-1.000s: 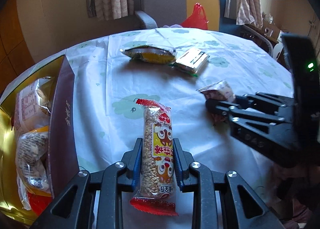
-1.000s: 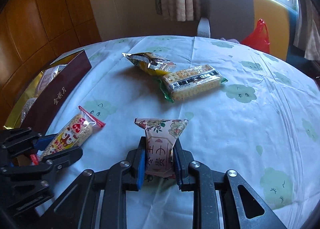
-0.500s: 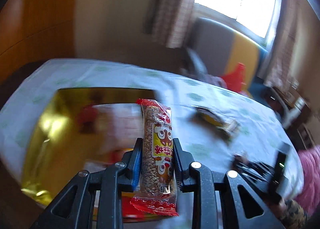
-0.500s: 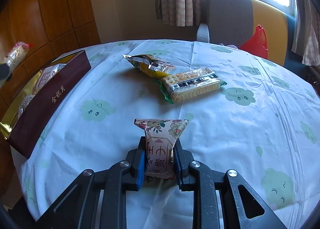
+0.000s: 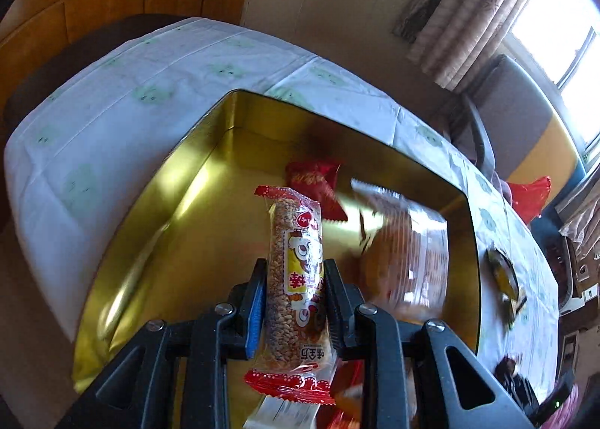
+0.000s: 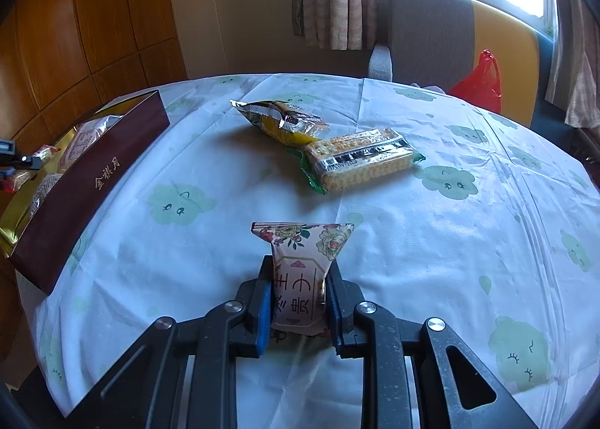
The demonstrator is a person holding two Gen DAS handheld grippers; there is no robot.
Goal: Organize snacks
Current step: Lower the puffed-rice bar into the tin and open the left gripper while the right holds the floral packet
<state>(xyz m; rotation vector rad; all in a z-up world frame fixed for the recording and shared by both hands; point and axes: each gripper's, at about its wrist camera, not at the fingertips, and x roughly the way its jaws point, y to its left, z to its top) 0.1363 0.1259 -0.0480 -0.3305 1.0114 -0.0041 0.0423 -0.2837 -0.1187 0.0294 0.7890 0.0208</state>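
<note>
The gold-lined box [image 5: 157, 226] already holds several snacks: a red packet [image 5: 318, 185] toward 12 o'clock of its floor and a clear-wrapped pastry [image 5: 408, 252] toward 3 o'clock. The left gripper [image 5: 294, 301] is clenched on a puffed-grain bar [image 5: 296, 279] and hangs over the box, so this bar looks close to being dropped in. The right gripper [image 6: 300, 301] grasps a floral-wrapped cake [image 6: 300, 271] just above the tablecloth [image 6: 450, 241], well apart from the box's maroon wall [image 6: 97, 181] at its 10 o'clock. Two snacks lie loose on the table at 12 o'clock: a yellow foil packet [image 6: 281, 121] and a cracker pack [image 6: 360, 162], touching each other. By my judgement, four items remain unboxed.
</note>
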